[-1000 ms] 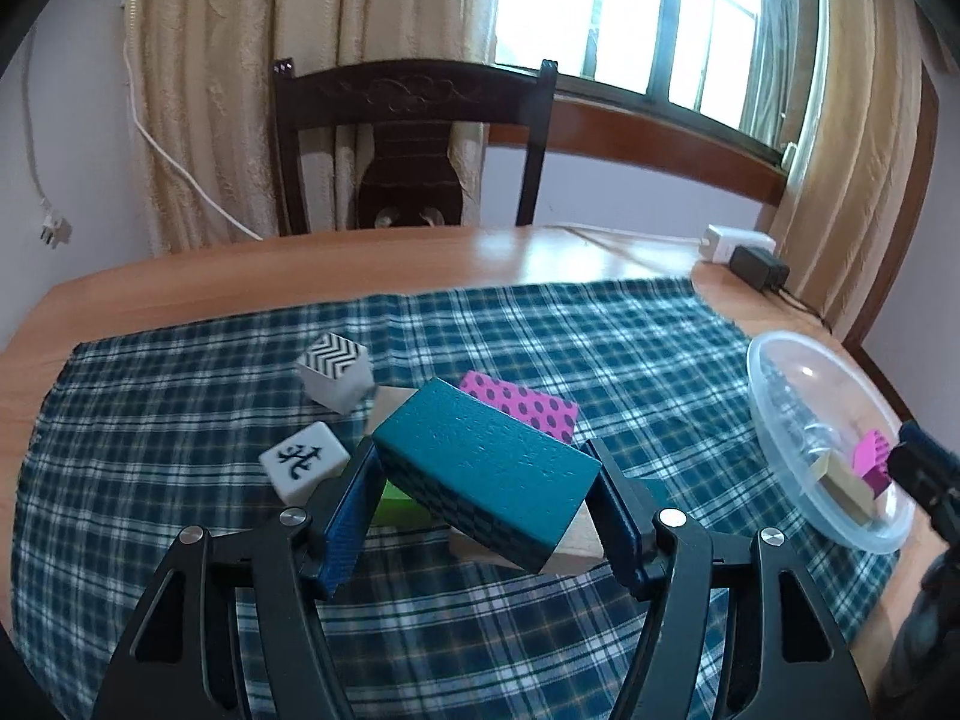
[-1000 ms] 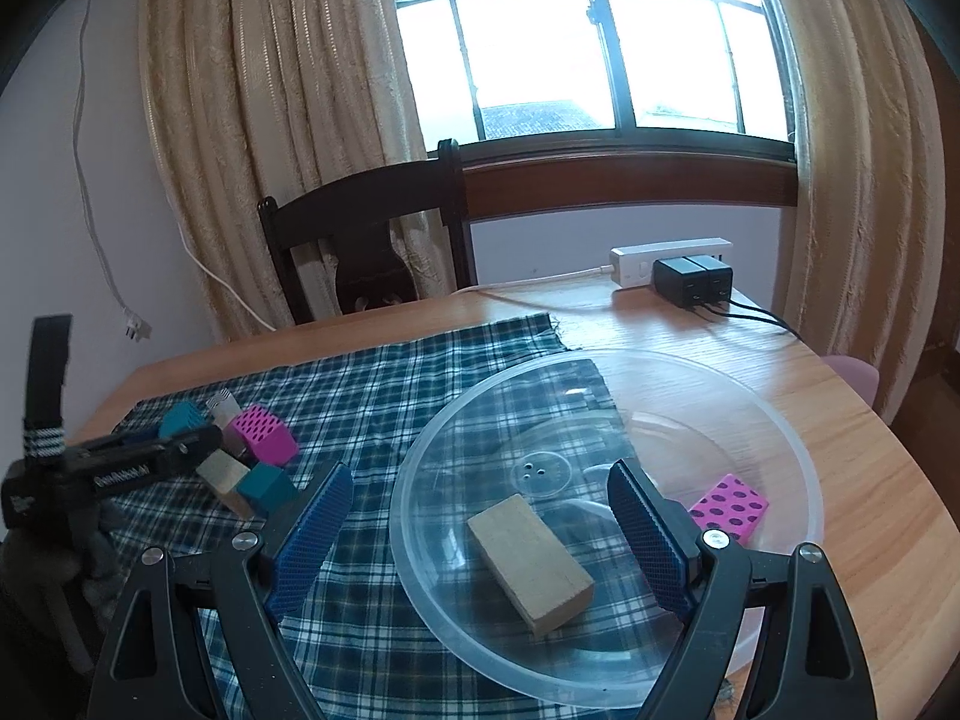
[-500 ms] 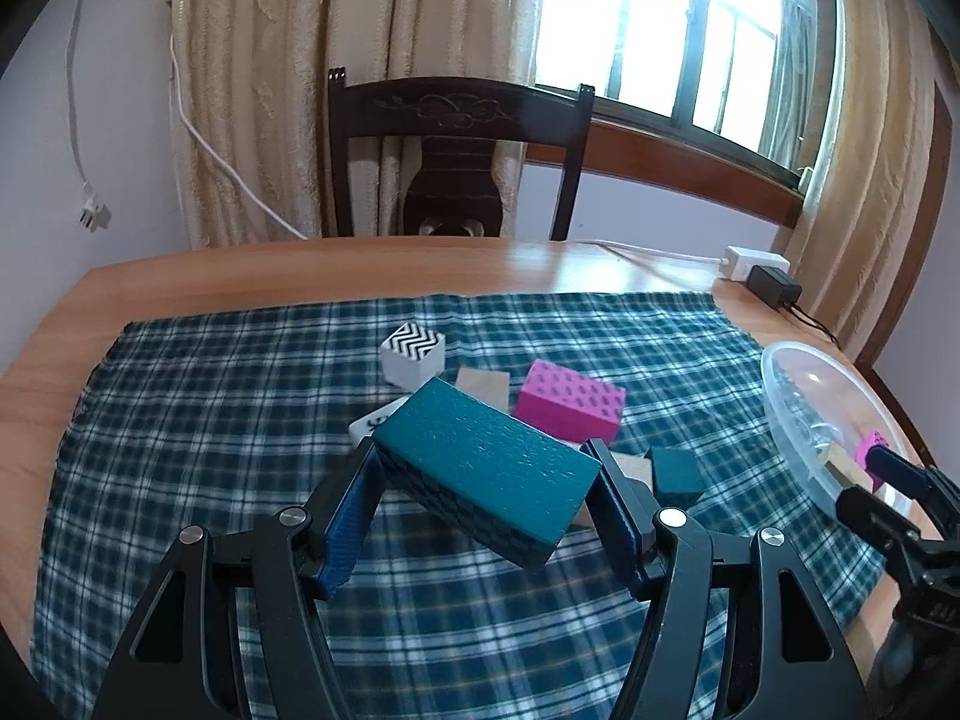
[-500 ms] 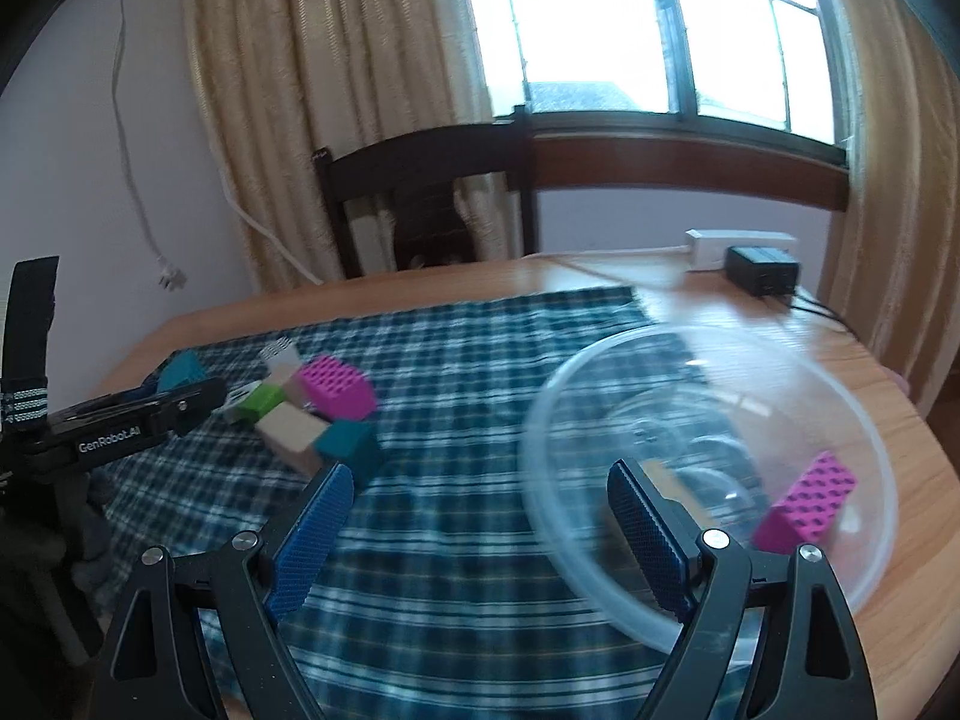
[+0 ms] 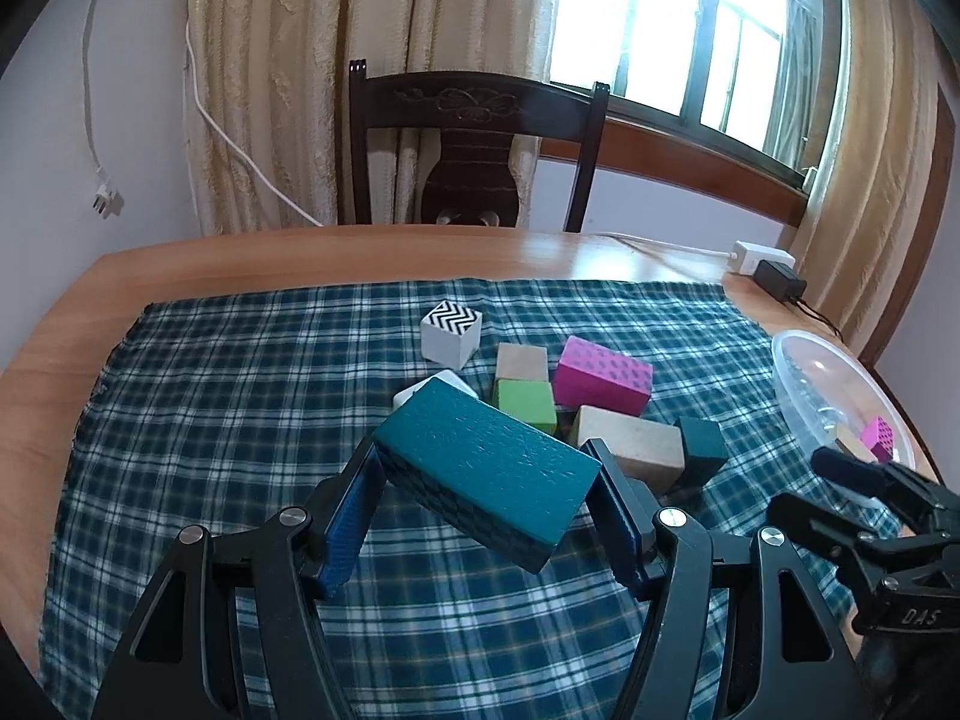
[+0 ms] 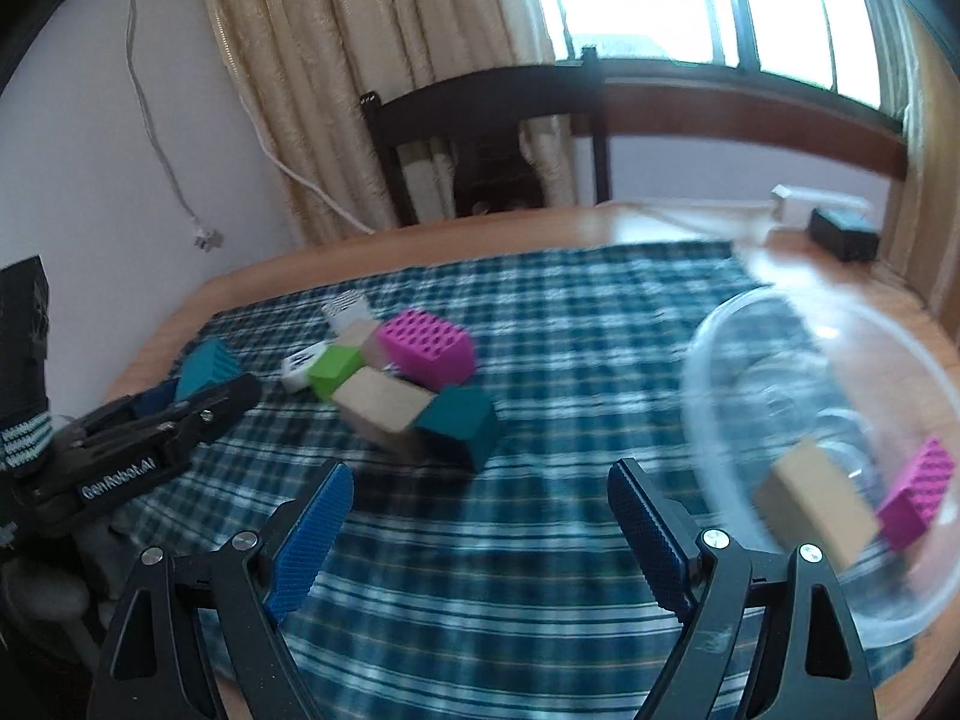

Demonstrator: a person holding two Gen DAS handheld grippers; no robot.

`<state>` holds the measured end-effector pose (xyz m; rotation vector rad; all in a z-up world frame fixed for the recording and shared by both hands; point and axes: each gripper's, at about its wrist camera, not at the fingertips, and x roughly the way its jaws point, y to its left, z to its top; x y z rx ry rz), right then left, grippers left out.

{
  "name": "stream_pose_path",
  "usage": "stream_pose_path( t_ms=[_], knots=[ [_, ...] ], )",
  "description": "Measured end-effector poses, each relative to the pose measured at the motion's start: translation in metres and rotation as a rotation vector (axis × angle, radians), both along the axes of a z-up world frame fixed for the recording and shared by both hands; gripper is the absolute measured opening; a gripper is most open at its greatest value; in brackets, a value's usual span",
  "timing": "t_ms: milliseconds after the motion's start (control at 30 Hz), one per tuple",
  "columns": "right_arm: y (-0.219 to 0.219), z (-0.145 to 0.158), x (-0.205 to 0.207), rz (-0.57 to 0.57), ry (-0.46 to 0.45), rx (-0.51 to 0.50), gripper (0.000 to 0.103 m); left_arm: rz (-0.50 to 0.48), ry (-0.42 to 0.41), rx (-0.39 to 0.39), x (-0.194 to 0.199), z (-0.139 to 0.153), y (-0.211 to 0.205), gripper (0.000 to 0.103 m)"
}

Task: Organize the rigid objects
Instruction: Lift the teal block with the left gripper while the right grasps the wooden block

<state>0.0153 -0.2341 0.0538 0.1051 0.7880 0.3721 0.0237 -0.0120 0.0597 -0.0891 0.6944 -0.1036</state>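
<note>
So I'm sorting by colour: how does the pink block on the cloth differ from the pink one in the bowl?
The pink block on the cloth lies in the heap, touching the other blocks; the pink block in the bowl has only a plain wooden block beside it. The cloth one lies flat, the bowl one looks tilted. Both are pink with dark dots.

From my remote station I take the dark wooden chair (image 5: 474, 150) as landmark. Directly in front of it stands the wooden table (image 5: 300, 258), covered by a blue-green plaid cloth (image 5: 240, 390). Behind the chair hang cream curtains (image 5: 372, 60) against a pale wall (image 5: 90, 90). Left of the chair a white cable with plug (image 5: 105, 201) dangles. Right of the chair a dark-framed window (image 5: 690, 48) admits bright daylight above a brown sill; below it lie a white power strip (image 5: 759, 255) and a black adapter (image 5: 780, 279).
</note>
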Motion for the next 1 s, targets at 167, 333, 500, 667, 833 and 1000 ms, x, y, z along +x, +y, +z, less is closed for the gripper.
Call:
stream_pose_path(
  t_ms=[167,333,500,667,833,1000],
  knots=[
    [0.016,-0.008,0.005,0.048,0.075,0.073,0.090,0.010,0.002,-0.015,-0.004,0.000,0.010,0.067],
    [0.035,-0.010,0.010,0.085,0.117,0.110,0.090,0.026,-0.006,-0.026,-0.007,0.003,0.021,0.067],
    [0.054,-0.013,0.019,0.105,0.132,0.106,0.090,0.047,-0.006,-0.036,-0.011,0.003,0.035,0.067],
    [0.065,-0.020,0.035,0.089,0.161,0.097,0.088,0.068,-0.008,-0.052,-0.015,0.003,0.049,0.067],
    [0.070,-0.023,0.051,0.040,0.168,0.070,0.086,0.081,-0.006,-0.068,-0.019,0.004,0.059,0.067],
    [0.077,-0.025,0.062,-0.012,0.161,0.001,0.080,0.077,-0.006,-0.080,-0.022,0.004,0.064,0.067]
  ],
)
